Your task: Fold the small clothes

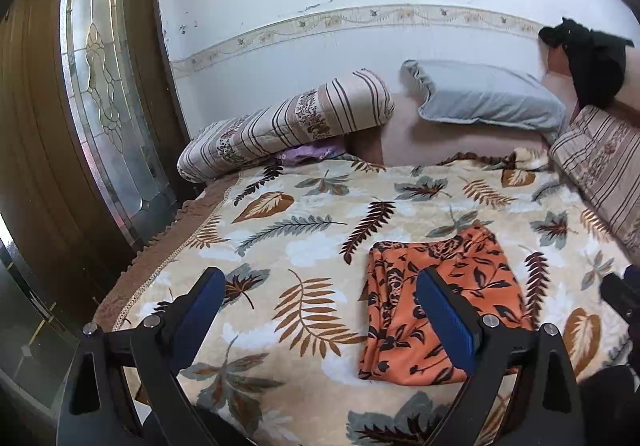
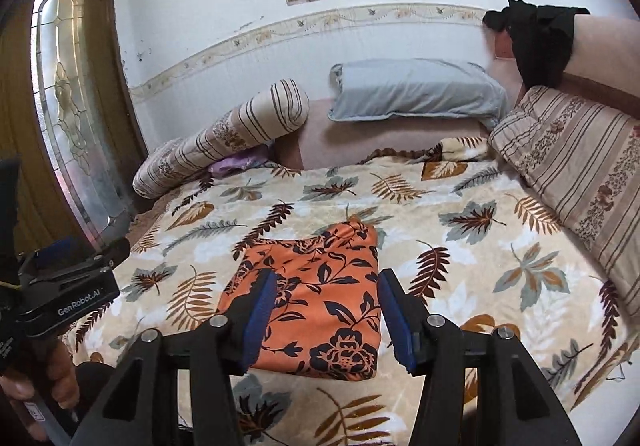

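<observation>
Lying folded on the leaf-patterned bed blanket [image 2: 460, 266] is an orange cloth garment with black flowers [image 2: 320, 298]. Left gripper [image 1: 320, 310] fingers spread wide, empty. Right gripper [image 2: 326, 316] fingers apart above it, gripping nothing.

Leaf-print blanket [image 1: 320, 214], striped bolster [image 1: 288, 122], grey pillow [image 1: 484, 94], black cloth [image 1: 592, 58], glass-panelled door [image 1: 104, 86]

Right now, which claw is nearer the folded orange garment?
Right. The right claw hangs open directly over the orange garment; the left claw hangs open off its left side.

Orange floral garment [image 2: 320, 294]: thin smooth cloth. Leaf-print blanket [image 2: 460, 246]: plush fleece. Door [image 1: 40, 126]: wood, leaded glass.
</observation>
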The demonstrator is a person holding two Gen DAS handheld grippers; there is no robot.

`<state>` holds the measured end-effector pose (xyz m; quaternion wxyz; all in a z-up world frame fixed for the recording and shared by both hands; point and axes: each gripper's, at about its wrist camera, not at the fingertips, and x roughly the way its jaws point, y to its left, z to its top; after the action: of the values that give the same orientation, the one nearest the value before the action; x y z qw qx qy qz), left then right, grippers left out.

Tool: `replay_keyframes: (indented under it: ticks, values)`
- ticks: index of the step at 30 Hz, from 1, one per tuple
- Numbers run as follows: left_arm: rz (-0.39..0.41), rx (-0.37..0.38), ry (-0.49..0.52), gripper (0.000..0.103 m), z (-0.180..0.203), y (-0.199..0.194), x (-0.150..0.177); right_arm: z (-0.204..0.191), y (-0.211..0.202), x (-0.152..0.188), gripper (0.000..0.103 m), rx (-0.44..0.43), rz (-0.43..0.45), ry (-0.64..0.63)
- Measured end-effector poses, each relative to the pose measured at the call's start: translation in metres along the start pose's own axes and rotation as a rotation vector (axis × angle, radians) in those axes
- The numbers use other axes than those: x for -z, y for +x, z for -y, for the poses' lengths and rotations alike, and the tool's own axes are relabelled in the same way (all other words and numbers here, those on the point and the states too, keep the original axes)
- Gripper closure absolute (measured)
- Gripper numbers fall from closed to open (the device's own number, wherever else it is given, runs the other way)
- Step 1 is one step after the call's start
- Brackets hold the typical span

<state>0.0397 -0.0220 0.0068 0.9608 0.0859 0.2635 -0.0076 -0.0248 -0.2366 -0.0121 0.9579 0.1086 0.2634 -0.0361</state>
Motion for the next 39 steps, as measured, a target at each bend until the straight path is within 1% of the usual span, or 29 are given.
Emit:
replay_keyframes:
  ticks: [4,9,12,18,22,27,31,39]
  values:
    - [0.020,0.009,-0.030,0.007,-0.009,-0.017,-0.007,-0.010,-0.015,-0.006,0.047,-0.001,0.019,-0.018]
    - [0.046,0.019,-0.054,0.007,-0.019,-0.038,-0.019,-0.017,-0.034,-0.014,0.047,-0.005,0.032,-0.005]
    - [0.077,0.018,-0.065,0.007,-0.024,-0.057,-0.025,-0.021,-0.045,-0.019,0.047,-0.004,0.037,-0.001]
    - [0.125,0.033,-0.045,0.007,-0.021,-0.092,-0.036,-0.022,-0.070,-0.027,0.046,-0.018,0.035,0.023]
    - [0.149,0.038,-0.030,0.007,-0.021,-0.112,-0.040,-0.023,-0.088,-0.029,0.046,-0.012,0.043,0.013]
    - [0.144,0.050,-0.014,0.007,-0.019,-0.124,-0.043,-0.022,-0.109,-0.033,0.045,-0.007,0.060,0.011]
    - [0.155,0.050,-0.004,0.007,-0.018,-0.134,-0.046,-0.023,-0.125,-0.038,0.045,-0.002,0.088,0.002]
    - [0.176,0.064,0.006,0.007,-0.015,-0.148,-0.054,-0.026,-0.140,-0.047,0.043,-0.010,0.114,-0.003]
